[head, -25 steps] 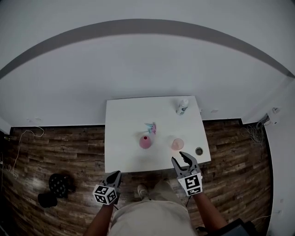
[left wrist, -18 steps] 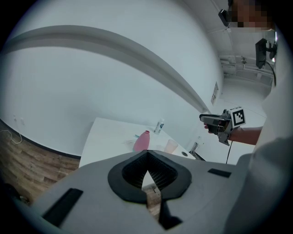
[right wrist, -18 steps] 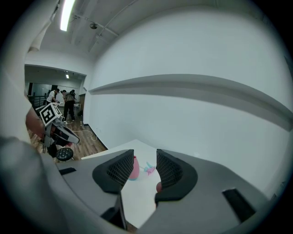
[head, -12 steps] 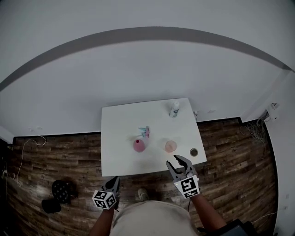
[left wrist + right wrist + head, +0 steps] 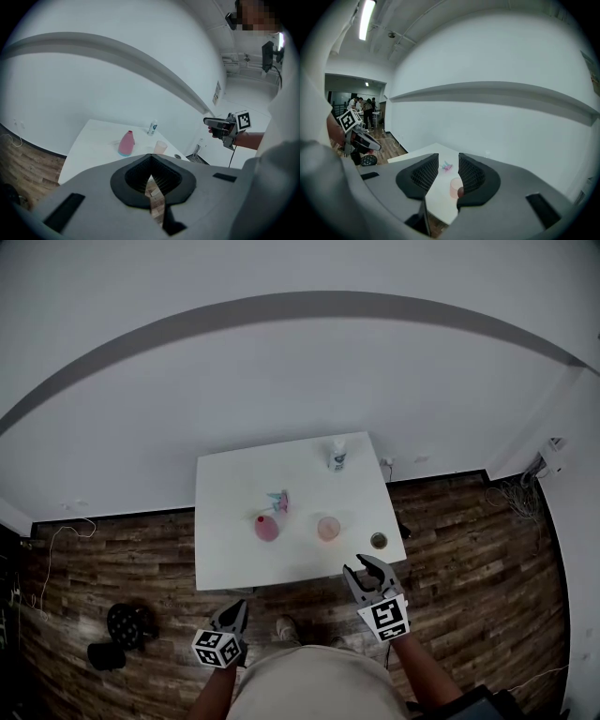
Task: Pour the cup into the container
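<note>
Where the cup stands: upright on the white surface, right of the middle, with nothing gripping it.
Cup's look: pale pink and see-through.
Cup's neighbours: a pink vase stands to its left and a small dark round pot to its right, near the front right corner. Each is apart from the cup.
Further back: a small blue-and-pink thing lies just behind the vase. A white bottle stands upright near the far edge.
Right hand-held gripper: its jaws stand apart and have just been closing a little, with nothing between them. In the head view the tips sit at the surface's near edge, short of the cup. In the right gripper view the cup shows far off through the gap between the jaws.
Left hand-held gripper: its jaws are drawn together at the tips and it holds nothing. It hangs over the wooden floor, clear of the surface's near edge and well apart from everything on it.
Person: stands at the near side of the surface with one hand-held gripper in each hand.
Backdrop: a plain pale wall rises behind the surface.
</note>
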A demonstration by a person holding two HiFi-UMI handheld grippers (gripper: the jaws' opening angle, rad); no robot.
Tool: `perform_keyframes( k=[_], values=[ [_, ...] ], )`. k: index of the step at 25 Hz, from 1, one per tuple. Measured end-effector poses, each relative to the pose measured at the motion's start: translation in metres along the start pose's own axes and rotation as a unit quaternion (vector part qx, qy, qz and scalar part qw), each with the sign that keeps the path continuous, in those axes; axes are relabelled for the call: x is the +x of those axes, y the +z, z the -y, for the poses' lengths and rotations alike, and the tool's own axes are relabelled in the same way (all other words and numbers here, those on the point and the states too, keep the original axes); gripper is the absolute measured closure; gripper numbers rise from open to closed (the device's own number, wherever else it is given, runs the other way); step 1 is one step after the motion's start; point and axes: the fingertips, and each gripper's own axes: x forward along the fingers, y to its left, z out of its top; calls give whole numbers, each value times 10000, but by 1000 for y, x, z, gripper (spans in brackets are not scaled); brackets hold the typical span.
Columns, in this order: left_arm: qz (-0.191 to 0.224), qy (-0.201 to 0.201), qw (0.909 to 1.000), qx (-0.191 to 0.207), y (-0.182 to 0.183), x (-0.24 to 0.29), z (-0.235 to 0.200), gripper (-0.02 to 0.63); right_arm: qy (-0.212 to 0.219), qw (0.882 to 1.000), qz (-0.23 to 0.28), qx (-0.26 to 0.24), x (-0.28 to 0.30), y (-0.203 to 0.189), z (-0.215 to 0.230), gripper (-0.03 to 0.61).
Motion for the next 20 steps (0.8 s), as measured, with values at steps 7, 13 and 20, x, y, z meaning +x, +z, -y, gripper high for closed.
perform_keyframes(
  k=[7,13,20],
  values=[
    [9,131,9999,5,-19,-12,38,603,-59,9997,80,221,-45,-16,22,478],
    [-14,197,9998,13,-40,-24,76,603,-37,9991,165,389,-85,-25,28,477],
    [-45,271,9996,28,-63,-36,113,603,158,9974,562,430,-130,-4,21,477]
  ],
)
